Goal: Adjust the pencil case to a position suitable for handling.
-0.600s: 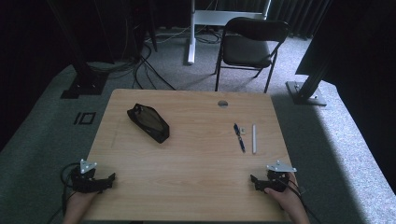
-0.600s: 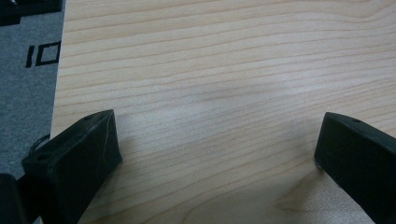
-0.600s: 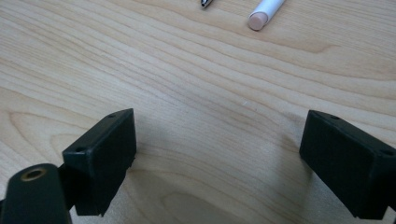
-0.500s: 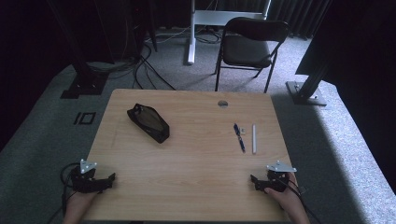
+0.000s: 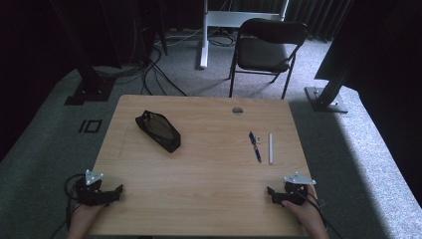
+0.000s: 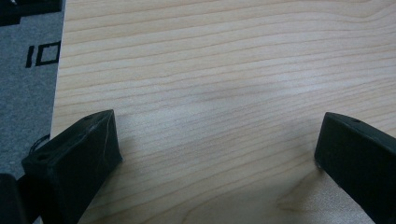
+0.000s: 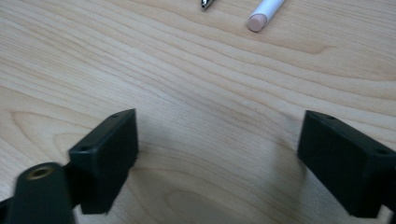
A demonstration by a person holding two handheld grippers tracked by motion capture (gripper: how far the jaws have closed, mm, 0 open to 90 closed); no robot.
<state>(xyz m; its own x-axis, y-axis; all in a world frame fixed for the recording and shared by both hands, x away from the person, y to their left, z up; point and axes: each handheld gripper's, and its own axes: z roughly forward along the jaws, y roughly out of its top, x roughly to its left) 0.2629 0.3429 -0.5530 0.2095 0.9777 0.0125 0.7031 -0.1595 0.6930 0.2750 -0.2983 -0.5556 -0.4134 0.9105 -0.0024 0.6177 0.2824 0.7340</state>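
Left tongs [image 5: 118, 190] rested at near left table [image 5: 209, 199] edge, spread wide, nothing held, right tongs [image 5: 269, 191] at near right, spread wide, nothing held, blue pen [image 5: 255, 146] and white stick [image 5: 270, 148] laid just beyond, black pouch [image 5: 158, 130] placed far left

The left gripper [image 5: 115, 191] is lying low at the near left, held in the left hand [image 5: 85, 217], its jaws standing wide apart with nothing between them. The right gripper [image 5: 271, 191] is sitting at the near right in the right hand [image 5: 307, 215], jaws likewise spread wide and gripping nothing.
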